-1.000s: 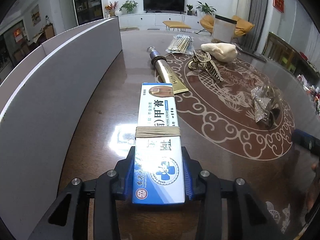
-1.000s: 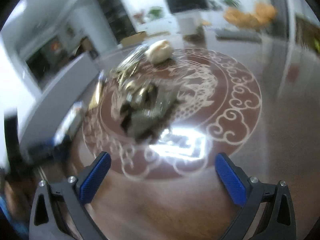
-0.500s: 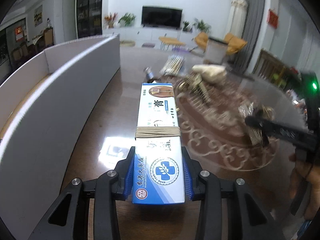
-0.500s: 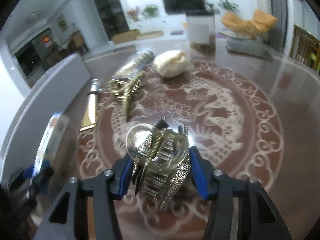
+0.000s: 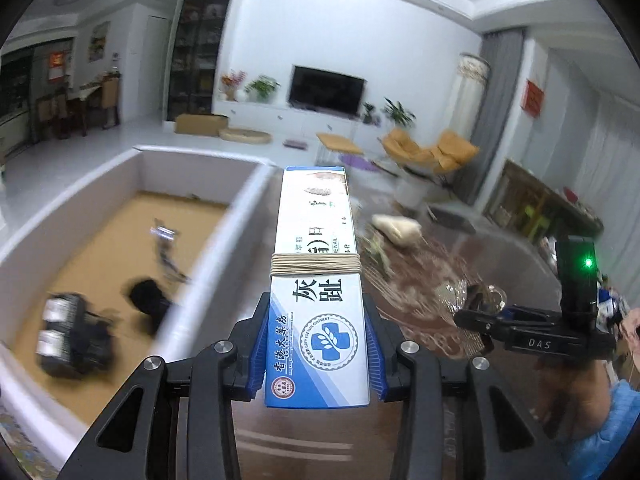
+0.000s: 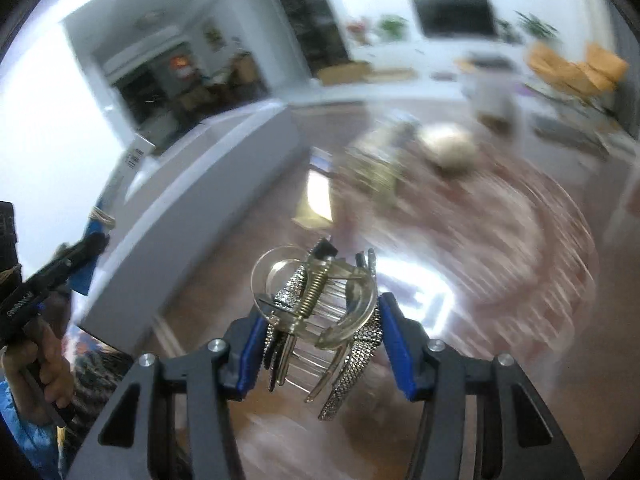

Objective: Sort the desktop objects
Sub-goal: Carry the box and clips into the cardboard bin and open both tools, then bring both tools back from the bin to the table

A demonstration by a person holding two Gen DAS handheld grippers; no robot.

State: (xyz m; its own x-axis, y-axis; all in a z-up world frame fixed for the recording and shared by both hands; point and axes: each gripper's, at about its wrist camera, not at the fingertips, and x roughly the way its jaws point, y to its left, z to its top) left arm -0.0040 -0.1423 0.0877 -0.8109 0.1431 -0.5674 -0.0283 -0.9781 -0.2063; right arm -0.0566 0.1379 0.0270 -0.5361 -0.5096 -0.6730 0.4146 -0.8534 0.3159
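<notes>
- Left wrist view: the jaws of the left gripper (image 5: 317,354) are clamped on the near end of a blue and white ointment box (image 5: 316,280), one blue pad pressed to each long side. A rubber band (image 5: 316,264) is wound round the box's middle.
- The box's long axis runs straight out along the fingers, its far end pointing away from the camera and lifted clear of the table (image 5: 500,248).
- The white-walled bin (image 5: 224,236) lies just to the left of the box, its near wall running almost alongside it. Dark, blurred items (image 5: 76,334) already sit on its brown floor. I judge the drop calls for a sideways carry to the left, over that wall; this hand is the nearer one to the bin.
- To the right, the right gripper (image 5: 472,312) is up in the air with something glittery at its tips.
- Right wrist view: the right gripper's (image 6: 320,344) jaws are closed on a clear, rhinestone-studded hair claw (image 6: 320,304), held off the table.
- The bin (image 6: 224,168) stands to the far left here, with the left gripper (image 6: 86,248) between, so this hand has further to travel.
</notes>
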